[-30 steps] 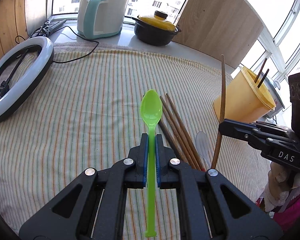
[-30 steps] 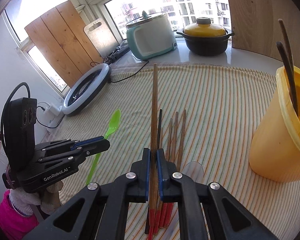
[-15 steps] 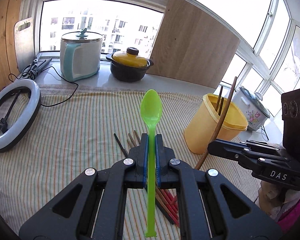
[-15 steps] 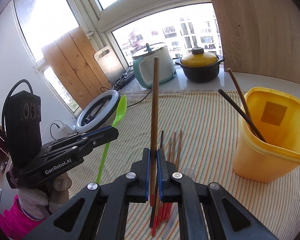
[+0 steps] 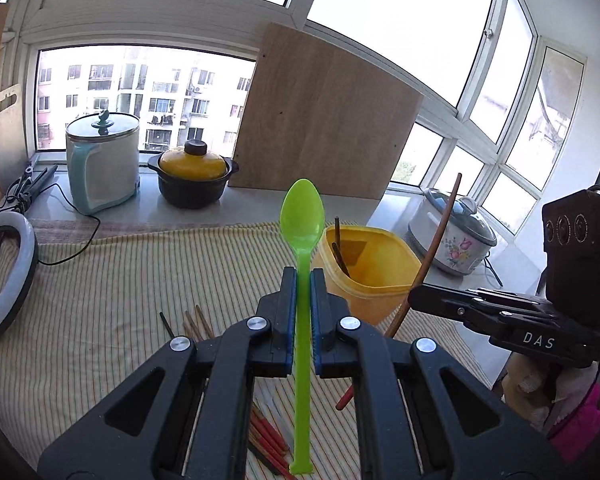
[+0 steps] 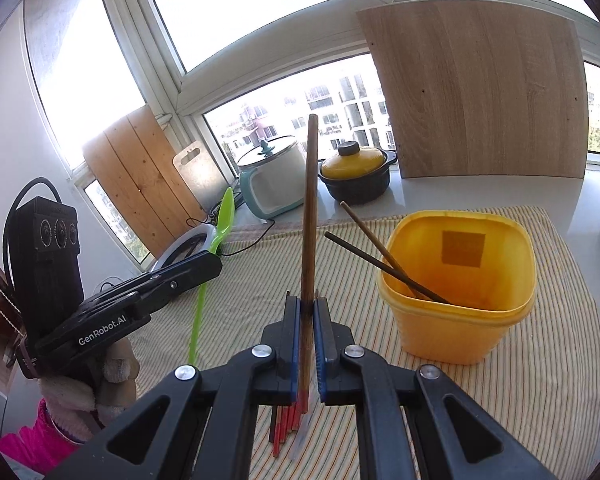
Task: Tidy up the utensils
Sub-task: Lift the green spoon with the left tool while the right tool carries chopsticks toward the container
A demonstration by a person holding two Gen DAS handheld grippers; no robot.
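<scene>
My left gripper (image 5: 301,276) is shut on a green plastic spoon (image 5: 301,220), bowl pointing up and away, held above the striped cloth (image 5: 120,280). My right gripper (image 6: 307,304) is shut on a brown chopstick (image 6: 310,200) with a red end, standing nearly upright. A yellow tub (image 6: 460,292) to the right holds two dark chopsticks (image 6: 380,260). In the left wrist view the tub (image 5: 364,276) is just beyond the spoon, with the right gripper (image 5: 412,300) beside it. Several red-tipped chopsticks (image 6: 288,420) lie on the cloth under both grippers.
On the sill stand a teal-and-white cooker (image 5: 100,168), a black pot with a yellow lid (image 5: 192,176), a leaning wooden board (image 5: 324,120) and a flowered rice cooker (image 5: 456,236). A ring light (image 5: 4,276) lies at the cloth's left edge.
Both grippers have risen and tilted up with their loads. The yellow tub has come closer to the centre of both views, and the loose chopsticks have dropped low in the frames.
</scene>
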